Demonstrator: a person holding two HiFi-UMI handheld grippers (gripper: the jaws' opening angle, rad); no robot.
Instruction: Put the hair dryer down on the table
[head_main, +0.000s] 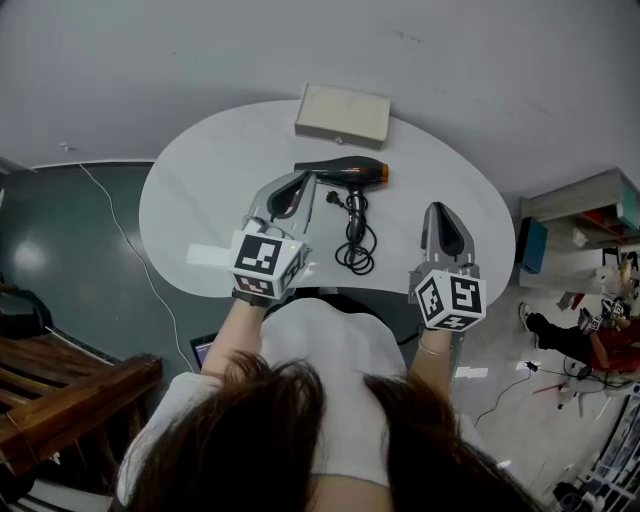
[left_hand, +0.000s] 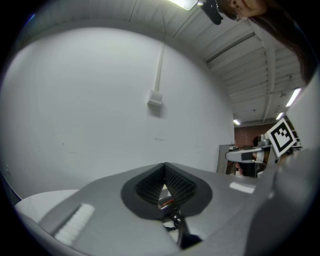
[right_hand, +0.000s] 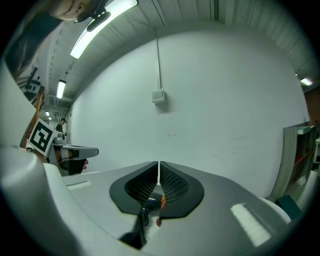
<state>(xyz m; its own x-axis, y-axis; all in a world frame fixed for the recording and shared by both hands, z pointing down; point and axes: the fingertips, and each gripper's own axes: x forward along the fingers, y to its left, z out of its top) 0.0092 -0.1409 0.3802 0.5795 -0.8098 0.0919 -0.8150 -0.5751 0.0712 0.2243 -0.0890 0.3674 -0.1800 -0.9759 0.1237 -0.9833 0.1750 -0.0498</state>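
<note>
The left gripper (head_main: 300, 182) has its jaws together and empty, tips just beside the hair dryer (head_main: 345, 172). This black dryer, with an orange ring at its right end, lies at the middle of the white table (head_main: 190, 200), its cord (head_main: 355, 238) coiled nearer the person. The right gripper (head_main: 438, 208) has its jaws together and empty, apart from the dryer.

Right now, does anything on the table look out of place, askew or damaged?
Nothing stands out. The hair dryer lies flat on the white table, with its black cord bunched loosely beside it. The beige box sits near the far rim and looks intact.
</note>
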